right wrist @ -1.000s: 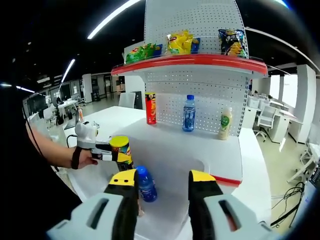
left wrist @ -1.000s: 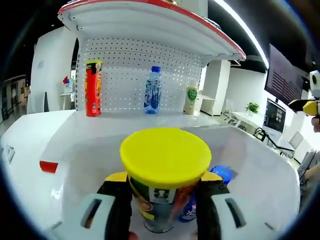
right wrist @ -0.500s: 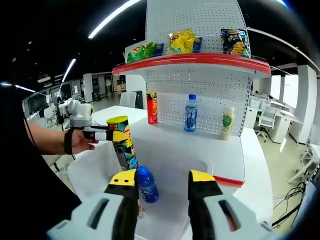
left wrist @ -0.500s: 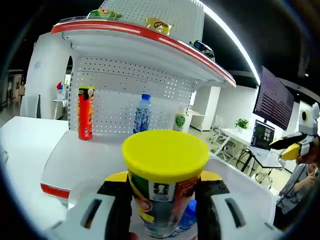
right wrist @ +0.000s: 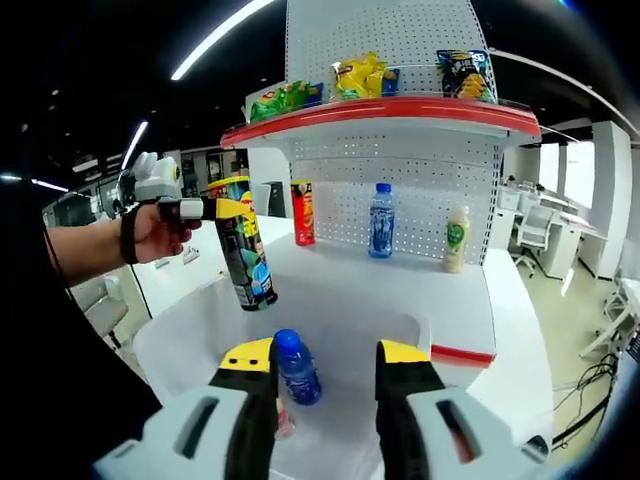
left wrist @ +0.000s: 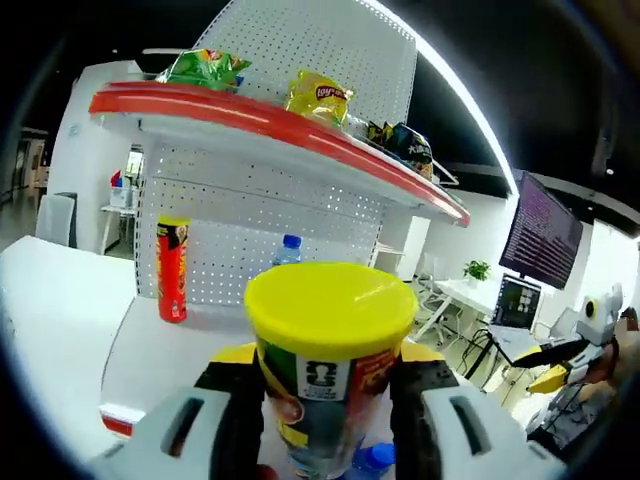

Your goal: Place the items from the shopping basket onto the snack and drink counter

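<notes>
Left gripper (left wrist: 325, 385) clamped on a chip can (left wrist: 328, 360) with a yellow lid, jaws pressed to both sides of the can just under the lid, at 6 o'clock in the left gripper view. Same can (right wrist: 243, 255) seen in the right gripper view at 9 o'clock, held tilted in the air above the white basket (right wrist: 180, 335), a hand (right wrist: 160, 232) gripping the left gripper (right wrist: 215, 208) behind it. Right gripper (right wrist: 325, 360) at 6 o'clock of its own view, jaws spread apart and holding nothing, hanging over the basket. Between those jaws, a blue bottle (right wrist: 296, 368) inside the basket, upright or nearly so, near the left jaw; its cap (left wrist: 372, 457) peeks out at 6 o'clock in the left gripper view, just right of the can. Beyond the basket, at 12 o'clock, a white counter (right wrist: 400, 300) with a red front edge and a pegboard back. On the counter, 3 items standing upright and well apart: a red can (right wrist: 302, 212) at left, a water bottle (right wrist: 380, 220) in the middle, a pale bottle (right wrist: 456, 243) with a green label at right. Red can (left wrist: 172, 270) also at 9 o'clock in the left gripper view. Above, a red-edged shelf (right wrist: 385, 112) with chip bags: green (right wrist: 285, 100), yellow (right wrist: 362, 78), dark (right wrist: 464, 72). Right gripper (left wrist: 575, 350) at 3 o'clock in the left gripper view.
</notes>
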Motion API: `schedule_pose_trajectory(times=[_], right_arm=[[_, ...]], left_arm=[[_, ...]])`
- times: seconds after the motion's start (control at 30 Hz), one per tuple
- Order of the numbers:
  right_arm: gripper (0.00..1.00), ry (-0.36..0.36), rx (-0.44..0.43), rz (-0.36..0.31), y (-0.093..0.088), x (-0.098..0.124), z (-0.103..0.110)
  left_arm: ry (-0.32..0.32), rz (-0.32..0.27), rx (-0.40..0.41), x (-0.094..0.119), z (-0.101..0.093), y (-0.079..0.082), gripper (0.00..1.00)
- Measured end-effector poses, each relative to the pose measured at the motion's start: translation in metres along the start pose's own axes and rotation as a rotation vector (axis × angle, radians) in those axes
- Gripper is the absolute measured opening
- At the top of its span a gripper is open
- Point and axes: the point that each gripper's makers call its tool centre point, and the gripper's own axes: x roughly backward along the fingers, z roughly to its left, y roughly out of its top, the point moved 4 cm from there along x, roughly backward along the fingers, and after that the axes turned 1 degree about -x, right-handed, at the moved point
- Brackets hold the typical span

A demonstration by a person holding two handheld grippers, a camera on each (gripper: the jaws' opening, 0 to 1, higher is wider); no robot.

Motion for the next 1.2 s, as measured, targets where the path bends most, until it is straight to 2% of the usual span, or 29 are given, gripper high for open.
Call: schedule_pose_trajectory(times=[0.37, 0.5, 0.77, 0.97, 1.2], right_arm=[[0.36, -0.001, -0.004, 0.007, -0.002, -0.002, 0.000], [0.36, 0.000, -0.010, 0.015, -0.005, -0.003, 0.001], [0.36, -0.009, -0.011, 0.015, -0.005, -0.002, 0.003], [0.36, -0.014, -0.012, 0.018, -0.008, 0.004, 0.008], [0.36, -0.034, -0.018, 0.035, -0.014, 0.008, 0.007]], left_arm=[[0.047, -0.009, -0.038, 0.000, 0.027, 0.025, 0.49], [0.059, -0.019, -0.022, 0.001, 0.039, 0.035, 0.49], [0.114, -0.033, -0.071, -0.002, 0.062, 0.053, 0.49], [0.171, -0.029, -0.093, -0.011, 0.094, 0.052, 0.49], [0.195, -0.013, -0.099, -0.022, 0.113, 0.046, 0.49]])
